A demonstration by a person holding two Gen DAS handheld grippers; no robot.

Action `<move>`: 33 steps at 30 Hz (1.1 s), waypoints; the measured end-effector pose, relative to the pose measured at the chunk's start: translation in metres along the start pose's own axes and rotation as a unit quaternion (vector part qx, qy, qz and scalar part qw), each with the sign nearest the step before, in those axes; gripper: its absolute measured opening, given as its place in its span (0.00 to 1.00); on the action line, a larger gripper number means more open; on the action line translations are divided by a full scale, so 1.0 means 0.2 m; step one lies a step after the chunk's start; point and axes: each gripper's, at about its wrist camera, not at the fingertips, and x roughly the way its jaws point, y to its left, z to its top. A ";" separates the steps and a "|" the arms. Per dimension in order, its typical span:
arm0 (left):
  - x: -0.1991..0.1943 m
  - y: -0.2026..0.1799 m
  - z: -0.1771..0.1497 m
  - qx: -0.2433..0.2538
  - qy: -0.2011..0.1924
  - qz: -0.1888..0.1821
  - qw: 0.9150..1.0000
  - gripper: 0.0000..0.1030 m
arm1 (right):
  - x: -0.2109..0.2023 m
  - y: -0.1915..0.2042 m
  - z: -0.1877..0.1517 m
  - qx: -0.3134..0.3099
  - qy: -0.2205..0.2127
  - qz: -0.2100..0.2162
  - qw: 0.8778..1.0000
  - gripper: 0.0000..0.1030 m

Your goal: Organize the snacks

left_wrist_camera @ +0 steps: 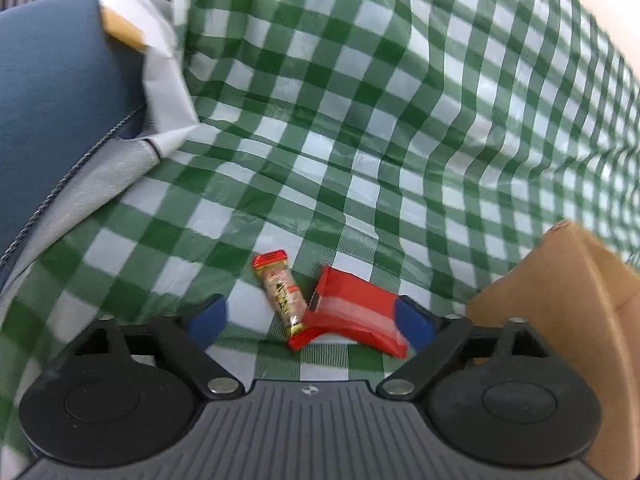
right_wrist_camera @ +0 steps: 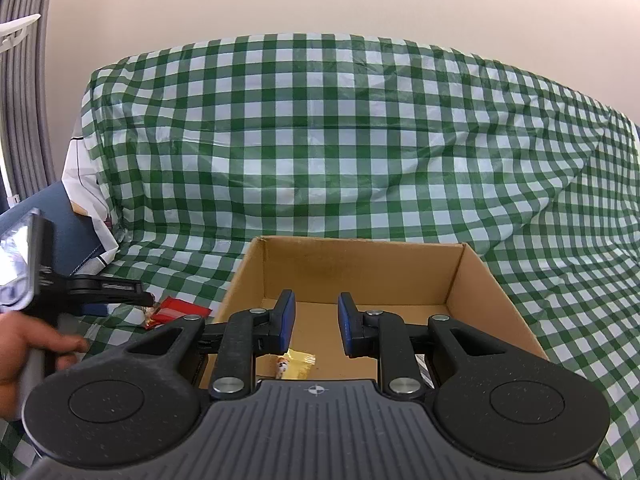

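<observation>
A red snack packet and a slim snack bar with red ends lie on the green checked cloth. My left gripper is open wide, with both snacks between its blue pads. A cardboard box stands to the right of them. My right gripper hovers open and empty over the box. A yellow snack packet lies on the box floor under it. The left gripper and the red packet also show in the right wrist view, left of the box.
The green checked cloth covers the seat and the backrest. A blue cushion and a white bag lie at the left. The box corner is close to the left gripper's right side.
</observation>
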 end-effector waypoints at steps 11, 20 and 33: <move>0.24 -0.20 -0.06 0.087 -0.004 0.055 0.995 0.99 | 0.03 -0.04 0.00 0.001 0.008 -0.003 1.000 0.24; 0.14 -0.23 -0.10 0.168 -0.020 -0.001 0.986 0.44 | 0.04 -0.03 0.00 -0.007 0.013 -0.006 1.000 0.24; -0.17 0.14 -0.06 0.006 0.128 -0.135 0.983 0.04 | 0.03 -0.01 0.00 -0.016 0.006 -0.015 1.000 0.24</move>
